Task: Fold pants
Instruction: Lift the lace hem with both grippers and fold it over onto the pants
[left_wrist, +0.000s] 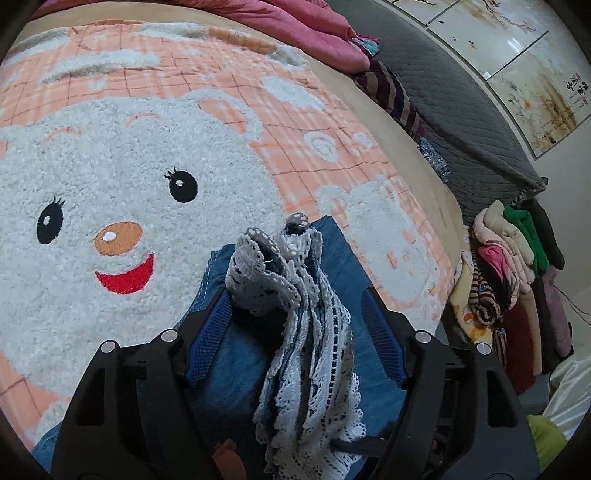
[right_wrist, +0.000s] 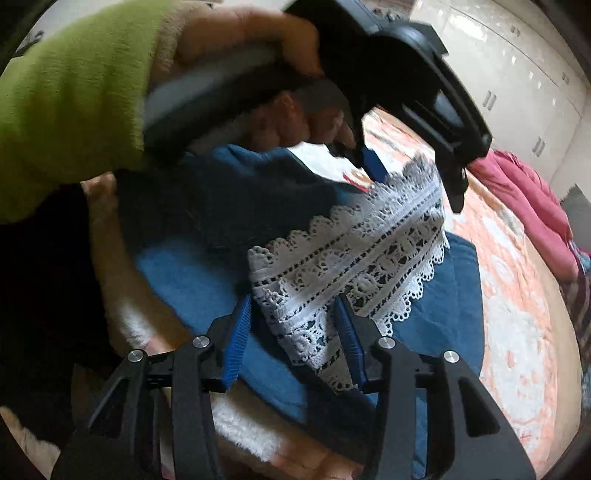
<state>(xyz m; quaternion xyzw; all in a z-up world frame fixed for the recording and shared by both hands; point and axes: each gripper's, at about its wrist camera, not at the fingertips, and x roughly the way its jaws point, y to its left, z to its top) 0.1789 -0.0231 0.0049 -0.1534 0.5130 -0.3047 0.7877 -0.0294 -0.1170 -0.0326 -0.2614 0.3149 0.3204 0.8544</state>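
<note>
Mostly folded, the blue pants (left_wrist: 332, 254) lie on the rug with both tools spread wide over the lace hem

Closest in, the left gripper (left_wrist: 295, 306) has its blue pads (left_wrist: 208, 332) well apart with the bunched lace trim (left_wrist: 306, 332) between them, touching neither that I can see, so nothing is pinched; likewise the right gripper (right_wrist: 293, 314) straddles the lace (right_wrist: 354, 266) with pads apart. Probably both hover low to press or square the stacked layers rather than lift them. Beyond, in the right view, the person's hand (right_wrist: 258, 37) in a green sleeve (right_wrist: 74, 92) carries the left tool above the cloth. Underneath, the plush bear rug (left_wrist: 110, 166) gives a flat folding surface on the bed. Farther off sit a pink quilt (left_wrist: 317, 33), a grey mattress pad (left_wrist: 461, 122) and a heap of other clothes (left_wrist: 509, 251), likely waiting their turn
</note>
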